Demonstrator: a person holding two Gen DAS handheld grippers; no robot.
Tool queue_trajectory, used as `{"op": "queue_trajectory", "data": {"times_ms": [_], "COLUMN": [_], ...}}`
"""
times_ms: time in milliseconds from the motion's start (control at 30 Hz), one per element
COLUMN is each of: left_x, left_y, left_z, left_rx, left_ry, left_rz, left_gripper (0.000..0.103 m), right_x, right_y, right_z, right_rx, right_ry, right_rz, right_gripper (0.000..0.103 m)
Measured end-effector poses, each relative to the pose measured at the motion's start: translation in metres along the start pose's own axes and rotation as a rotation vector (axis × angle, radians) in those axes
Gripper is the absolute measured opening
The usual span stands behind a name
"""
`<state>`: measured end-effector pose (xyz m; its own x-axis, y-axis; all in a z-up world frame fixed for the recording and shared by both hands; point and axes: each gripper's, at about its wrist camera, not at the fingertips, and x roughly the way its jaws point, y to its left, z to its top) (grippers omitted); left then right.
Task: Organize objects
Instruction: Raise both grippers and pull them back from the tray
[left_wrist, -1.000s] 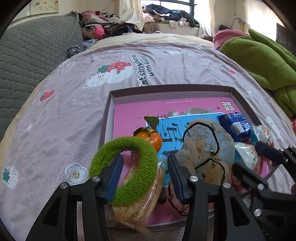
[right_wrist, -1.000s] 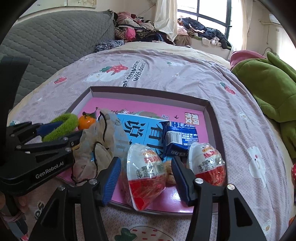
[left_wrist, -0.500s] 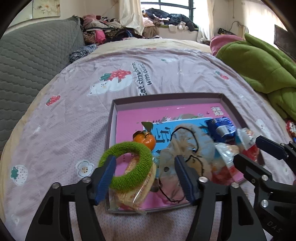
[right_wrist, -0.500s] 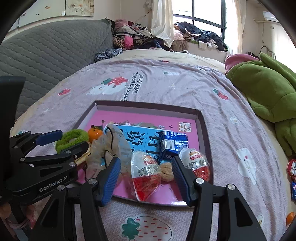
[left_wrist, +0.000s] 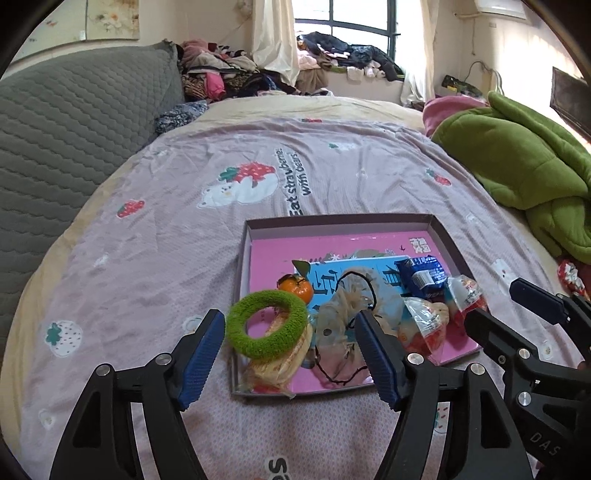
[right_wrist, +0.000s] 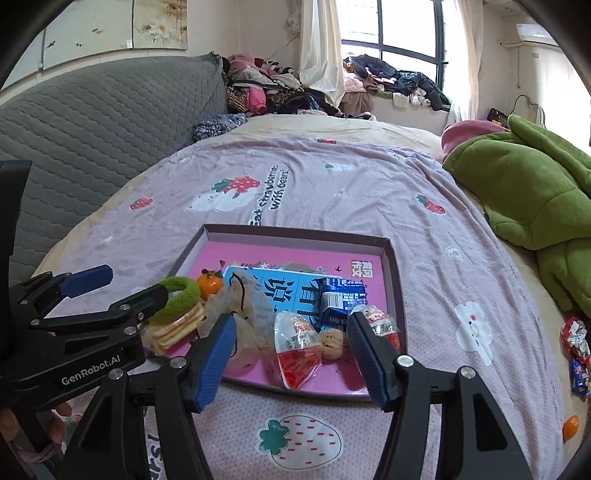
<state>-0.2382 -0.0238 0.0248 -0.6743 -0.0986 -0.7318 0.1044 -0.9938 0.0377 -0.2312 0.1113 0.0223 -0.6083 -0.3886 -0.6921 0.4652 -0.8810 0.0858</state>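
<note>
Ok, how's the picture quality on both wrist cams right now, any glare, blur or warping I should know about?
Left wrist view: sharp, no motion blur; the window is blown out; fisheye bows the tray edges. Right wrist view: also sharp; the window glares top right, dark vignette at the corners, tray contents evenly lit with soft shadows.

Left tool (left_wrist: 290, 356) jaws wide, empty; right tool (right_wrist: 290, 356) jaws just opening, empty; both angled down.

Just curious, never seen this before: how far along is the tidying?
Mostly done: the green ring, orange and snack packets lie in the pink tray. Both grippers' jaws have just been opening, nothing between them. Left: sweets on the bedspread.
</note>
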Motion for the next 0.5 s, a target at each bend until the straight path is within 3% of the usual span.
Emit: {"op": "queue_trajectory", "data": {"times_ms": [400, 500], "left_x": [-0.048, -0.060], "left_y": [-0.001, -0.002], "left_z": [0.007, 0.010], "left_rx": [0.008, 0.009], "left_ry": [-0.053, -0.068], "left_rz": [0.020, 0.025], "left_gripper": [0.074, 0.074], "right_x": [-0.044, -0.055], "right_y": [-0.001, 0.000], "right_z": [0.011, 0.013], "right_rx": [0.022, 0.018], "right_ry": [-0.055, -0.065], "right_rz": [0.002, -0.002], "right_gripper": [0.063, 0.068]}}
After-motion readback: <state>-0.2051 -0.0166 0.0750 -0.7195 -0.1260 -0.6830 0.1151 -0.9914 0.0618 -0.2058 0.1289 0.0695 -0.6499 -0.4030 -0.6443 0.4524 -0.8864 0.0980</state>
